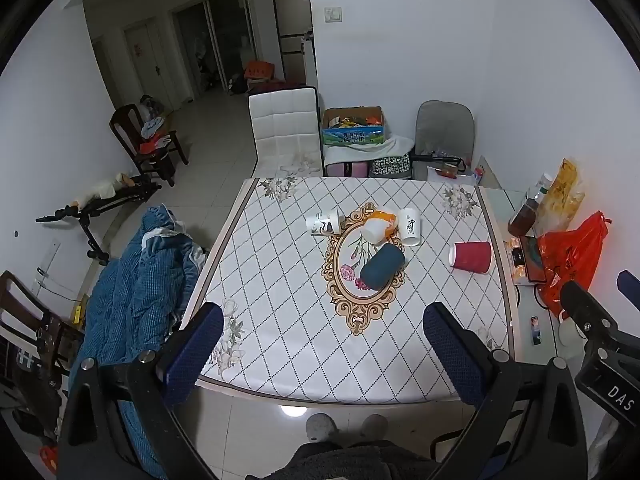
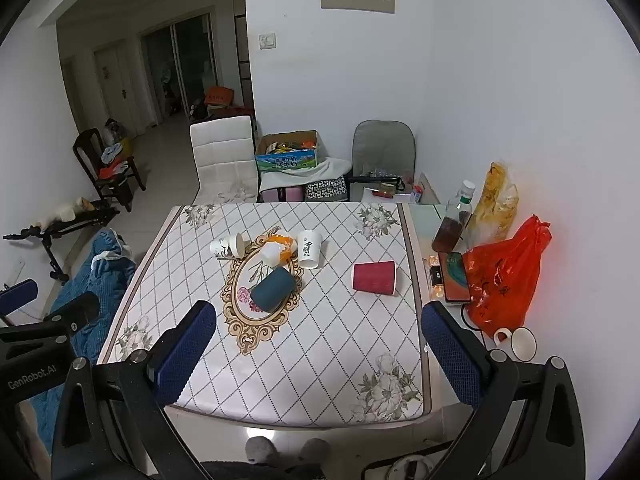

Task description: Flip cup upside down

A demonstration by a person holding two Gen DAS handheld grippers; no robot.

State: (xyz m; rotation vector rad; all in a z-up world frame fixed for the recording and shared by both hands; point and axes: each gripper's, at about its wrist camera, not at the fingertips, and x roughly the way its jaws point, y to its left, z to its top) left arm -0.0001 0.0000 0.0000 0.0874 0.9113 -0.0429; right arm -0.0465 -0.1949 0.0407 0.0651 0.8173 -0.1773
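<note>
Two walls of a white room are being shown meeting behind a table (image 1: 280,320) that is being covered by a diamond-patterned cloth with an ornate oval medallion (image 1: 362,268) at its middle. A pale tiled floor is being seen running back to a hallway with dark glass doors. A white padded chair (image 1: 284,132) is being kept against the table's far edge, with a grey chair (image 1: 444,128) near the corner and a cardboard box (image 1: 352,128) between them. A blue quilted blanket (image 1: 136,280) is being draped beside the table's left edge, and a dark wooden chair (image 1: 140,140) is being seen further back.

Along the right edge a red plastic bag (image 2: 504,272), a phone (image 2: 454,276), a bottle (image 2: 452,224) and a white mug (image 2: 520,342) are being kept.

Several cups are being shown on the cloth: a dark teal cup (image 1: 382,266) lying on its side on the medallion, a red cup (image 1: 472,256) on its side well to the right, a white printed cup (image 1: 411,226) standing rim down, a plain white cup (image 1: 374,230) tipped beside it, and a patterned white cup (image 1: 324,222) on its side to the left.

The left gripper (image 1: 324,360) and the right gripper (image 2: 320,356) are both being held spread wide and empty above the near edge, well apart from every cup.
</note>
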